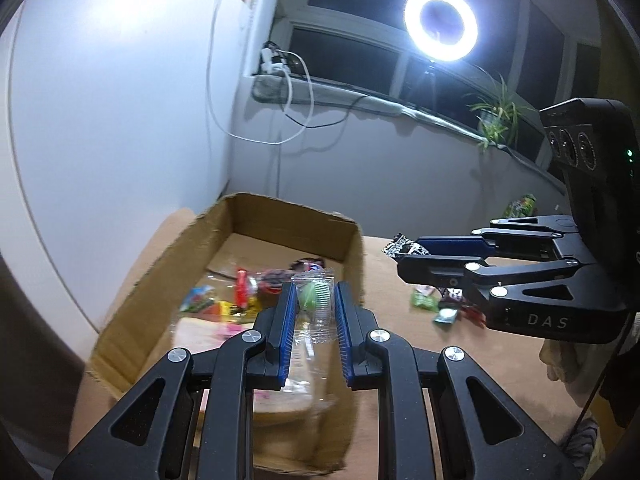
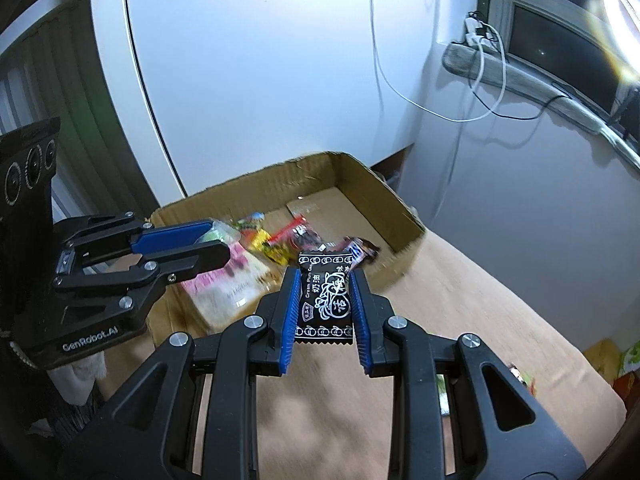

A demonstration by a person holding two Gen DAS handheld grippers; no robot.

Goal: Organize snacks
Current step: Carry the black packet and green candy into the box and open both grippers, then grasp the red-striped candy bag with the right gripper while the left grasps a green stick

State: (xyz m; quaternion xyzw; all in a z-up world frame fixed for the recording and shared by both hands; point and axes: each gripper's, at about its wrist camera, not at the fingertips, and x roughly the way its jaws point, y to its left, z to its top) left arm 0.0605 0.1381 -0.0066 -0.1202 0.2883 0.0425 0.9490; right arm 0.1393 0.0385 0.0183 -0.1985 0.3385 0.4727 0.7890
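My left gripper is shut on a clear wrapper with a green sweet and hovers over the near right part of the open cardboard box. Seen from the right wrist view, the same left gripper holds that clear green-sweet wrapper above the box. My right gripper is shut on a black plum-candy packet with white print, just short of the box's near wall. In the left wrist view the right gripper holds the black packet over the table.
Several colourful snack packets and a pale pink pack lie inside the box. More small snacks lie loose on the tan table, and a green bag stands by the far wall. Ring light, cables and a plant at the window.
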